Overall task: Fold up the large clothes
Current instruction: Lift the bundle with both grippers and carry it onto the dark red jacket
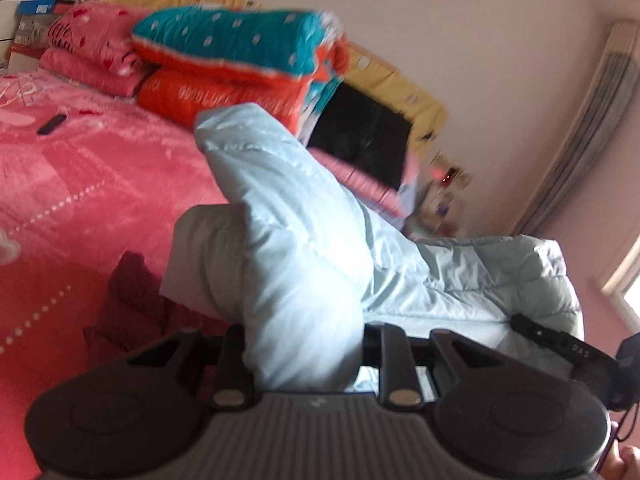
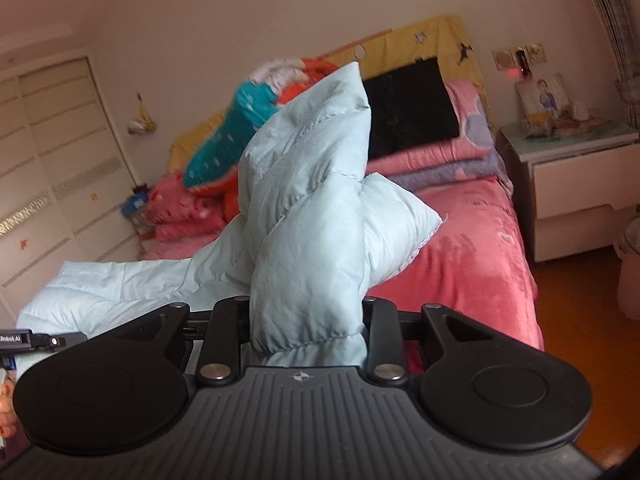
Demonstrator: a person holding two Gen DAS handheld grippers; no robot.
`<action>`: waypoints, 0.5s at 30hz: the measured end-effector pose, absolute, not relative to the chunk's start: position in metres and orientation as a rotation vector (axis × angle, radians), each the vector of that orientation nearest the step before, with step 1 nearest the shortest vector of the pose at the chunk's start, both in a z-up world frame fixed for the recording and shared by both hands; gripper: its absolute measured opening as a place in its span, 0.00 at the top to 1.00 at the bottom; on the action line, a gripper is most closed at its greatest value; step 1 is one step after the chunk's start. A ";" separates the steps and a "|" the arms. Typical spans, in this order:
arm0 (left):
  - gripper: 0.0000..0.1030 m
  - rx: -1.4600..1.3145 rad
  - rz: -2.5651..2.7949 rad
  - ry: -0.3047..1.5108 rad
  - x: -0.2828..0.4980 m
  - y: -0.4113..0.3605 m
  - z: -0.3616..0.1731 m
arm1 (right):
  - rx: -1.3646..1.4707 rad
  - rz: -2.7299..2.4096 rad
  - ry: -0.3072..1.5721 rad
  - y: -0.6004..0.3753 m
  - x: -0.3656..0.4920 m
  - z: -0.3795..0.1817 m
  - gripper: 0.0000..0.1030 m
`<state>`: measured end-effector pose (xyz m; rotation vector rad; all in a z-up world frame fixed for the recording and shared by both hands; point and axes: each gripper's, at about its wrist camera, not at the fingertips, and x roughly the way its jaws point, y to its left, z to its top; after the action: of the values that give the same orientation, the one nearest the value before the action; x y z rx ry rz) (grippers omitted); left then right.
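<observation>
Keeping the left gripper (image 1: 304,344) and right gripper (image 2: 306,328) each clenched on the pale-blue quilted puffer jacket (image 2: 308,216) should lay it flat across the pink fleece bedspread (image 2: 472,240).

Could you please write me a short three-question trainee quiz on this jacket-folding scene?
1. True or false: the left tool is shut on the pale blue puffer jacket.
2. Multiple choice: what is the right tool gripping? A) the pink bedspread B) the pale blue puffer jacket C) the black cushion
3. Short answer: which item lies on top of the stack of folded quilts at the head of the bed?

Key
1. True; padded fabric is bunched between its fingers.
2. B; the jacket rises from between its fingers, above the pink bedspread.
3. The teal quilt, on the orange quilt.
</observation>
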<state>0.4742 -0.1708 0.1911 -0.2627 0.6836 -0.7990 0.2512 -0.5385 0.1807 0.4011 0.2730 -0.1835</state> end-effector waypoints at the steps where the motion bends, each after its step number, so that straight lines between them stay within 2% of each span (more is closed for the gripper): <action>1: 0.78 -0.253 -0.789 0.693 0.480 -0.177 0.182 | 0.399 -0.195 0.291 -0.541 0.261 0.168 0.67; 6: 0.76 -0.202 -0.736 0.736 0.505 -0.204 0.141 | 0.422 -0.242 0.367 -0.553 0.287 0.117 0.67; 9: 0.66 -0.181 -0.698 0.720 0.511 -0.208 0.124 | 0.411 -0.263 0.395 -0.551 0.297 0.089 0.64; 10: 0.60 -0.173 -0.683 0.711 0.510 -0.207 0.121 | 0.414 -0.266 0.401 -0.553 0.301 0.082 0.63; 11: 0.51 -0.160 -0.662 0.703 0.511 -0.206 0.118 | 0.421 -0.269 0.409 -0.551 0.299 0.080 0.59; 13: 0.41 -0.145 -0.622 0.687 0.510 -0.202 0.113 | 0.416 -0.289 0.427 -0.552 0.303 0.073 0.43; 15: 0.36 -0.145 -0.597 0.672 0.509 -0.195 0.112 | 0.416 -0.313 0.462 -0.548 0.301 0.067 0.15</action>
<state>0.5094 -0.1953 0.1118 -0.1445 0.6716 -0.5968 0.3006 -0.5477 0.0670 0.4157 0.4621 -0.3131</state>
